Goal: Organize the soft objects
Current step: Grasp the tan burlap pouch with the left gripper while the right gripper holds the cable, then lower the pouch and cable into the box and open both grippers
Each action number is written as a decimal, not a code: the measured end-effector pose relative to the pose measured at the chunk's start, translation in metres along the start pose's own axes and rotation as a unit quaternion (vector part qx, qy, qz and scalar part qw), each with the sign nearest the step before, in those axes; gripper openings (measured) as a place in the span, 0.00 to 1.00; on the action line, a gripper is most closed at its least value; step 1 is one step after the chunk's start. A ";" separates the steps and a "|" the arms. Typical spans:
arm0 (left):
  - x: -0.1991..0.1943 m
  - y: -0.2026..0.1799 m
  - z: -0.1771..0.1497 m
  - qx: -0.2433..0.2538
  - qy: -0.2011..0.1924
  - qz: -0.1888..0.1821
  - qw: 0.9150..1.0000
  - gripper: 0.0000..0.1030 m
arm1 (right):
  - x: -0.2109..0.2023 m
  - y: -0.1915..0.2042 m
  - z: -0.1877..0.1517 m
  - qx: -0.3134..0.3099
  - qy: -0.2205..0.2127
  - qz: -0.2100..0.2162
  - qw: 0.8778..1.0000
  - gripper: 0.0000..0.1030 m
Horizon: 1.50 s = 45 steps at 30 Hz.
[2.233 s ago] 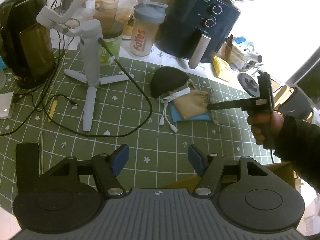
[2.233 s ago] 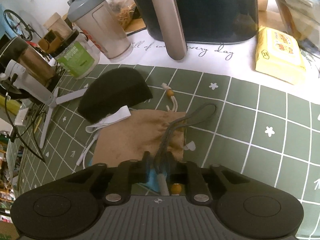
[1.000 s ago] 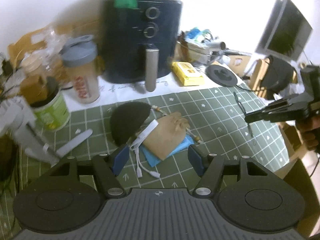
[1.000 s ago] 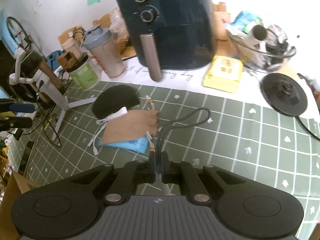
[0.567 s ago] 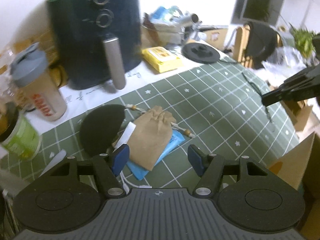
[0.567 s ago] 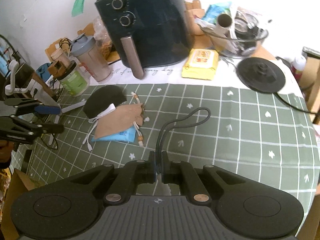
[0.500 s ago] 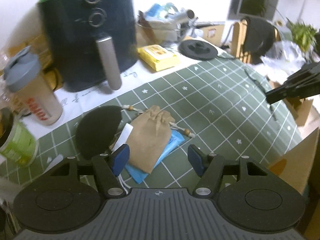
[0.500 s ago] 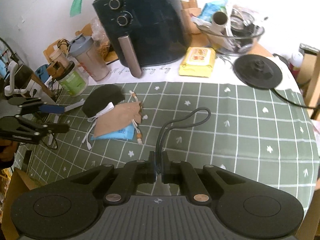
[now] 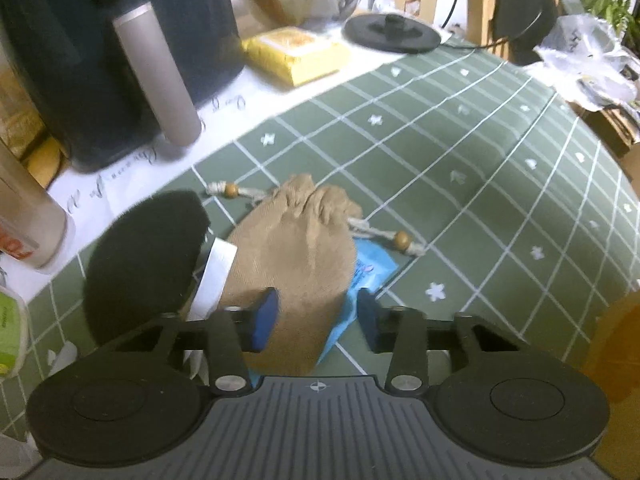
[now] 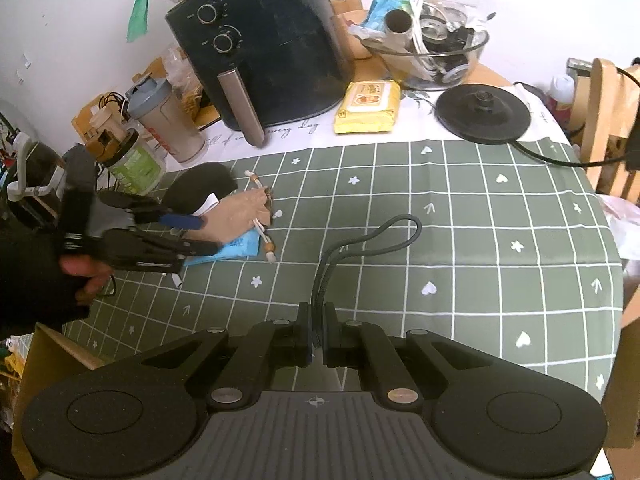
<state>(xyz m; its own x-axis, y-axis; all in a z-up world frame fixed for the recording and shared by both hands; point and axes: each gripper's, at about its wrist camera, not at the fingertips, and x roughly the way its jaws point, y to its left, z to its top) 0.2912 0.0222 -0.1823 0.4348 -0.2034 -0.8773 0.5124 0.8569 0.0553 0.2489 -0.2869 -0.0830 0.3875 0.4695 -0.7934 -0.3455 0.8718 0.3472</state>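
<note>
Green grid-patterned tabletop [image 10: 460, 216], cluttered at the far edge: black air fryer [image 10: 264, 52], yellow wipes pack [image 10: 368, 107], kettle base [image 10: 482, 114]. Tan drawstring pouch [image 9: 294, 256] lies on a blue packet [image 9: 370, 266], just beside a black half-round pad [image 9: 142, 256]. Left claw [image 9: 316, 320] released, jaws spread to either side of the pouch's near end; contact cannot be judged. Right claw [image 10: 316, 334] clenched on a dark grey cord loop [image 10: 368, 244], held well apart from the pile.

Coarse tan cloth pouch [image 9: 296, 256], matt mat [image 9: 460, 168]
</note>
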 end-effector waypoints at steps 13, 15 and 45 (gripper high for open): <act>-0.050 0.021 0.003 -0.069 -0.044 -0.045 0.996 0.03 | -0.012 0.001 0.001 0.003 -0.015 0.000 1.000 0.07; -0.062 0.020 0.002 -0.077 -0.058 -0.053 0.994 0.03 | -0.014 0.003 0.003 0.001 -0.018 0.001 1.000 0.07; -0.207 -0.026 -0.012 -0.151 -0.151 -0.065 0.975 0.03 | -0.065 0.043 0.019 -0.058 -0.057 0.070 0.994 0.07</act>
<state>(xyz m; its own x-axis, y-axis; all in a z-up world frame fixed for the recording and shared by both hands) 0.1793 0.0480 -0.0078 0.6017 -0.4106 -0.6851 0.3555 0.9058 -0.2306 0.2254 -0.2771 -0.0068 0.4201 0.6043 -0.6770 -0.4966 0.7775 0.3859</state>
